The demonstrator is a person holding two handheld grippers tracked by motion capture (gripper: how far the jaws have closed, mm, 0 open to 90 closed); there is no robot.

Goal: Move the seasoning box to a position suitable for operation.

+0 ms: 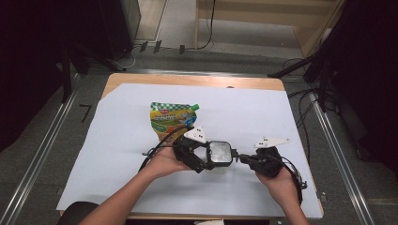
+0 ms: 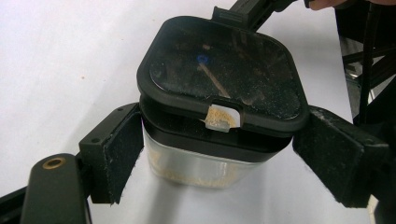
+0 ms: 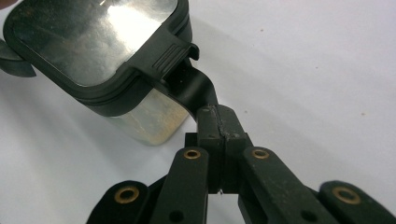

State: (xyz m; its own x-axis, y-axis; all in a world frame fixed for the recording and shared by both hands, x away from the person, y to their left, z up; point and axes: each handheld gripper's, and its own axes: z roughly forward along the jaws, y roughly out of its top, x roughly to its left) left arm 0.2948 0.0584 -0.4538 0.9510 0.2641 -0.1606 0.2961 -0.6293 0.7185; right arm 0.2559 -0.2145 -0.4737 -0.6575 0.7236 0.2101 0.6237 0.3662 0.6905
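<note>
A clear square container [image 1: 219,154] with a black lid [image 2: 219,70] stands on the white sheet near the front middle. My left gripper [image 1: 212,161] comes at it from the left, and its two padded jaws press the container's sides [image 2: 210,161] just under the lid. A small white spout flap [image 2: 222,117] at the lid's near edge carries tan powder. From the right, my right gripper [image 3: 219,122] is shut on the black latch tab [image 3: 192,86] that sticks out from the lid's edge. The right gripper [image 1: 240,158] touches the container's right side.
A green and yellow spouted pouch [image 1: 172,119] lies flat on the sheet behind the left hand. The white sheet [image 1: 263,112] covers a wooden table [image 1: 187,78]. Black stands and cables surround the table on the floor.
</note>
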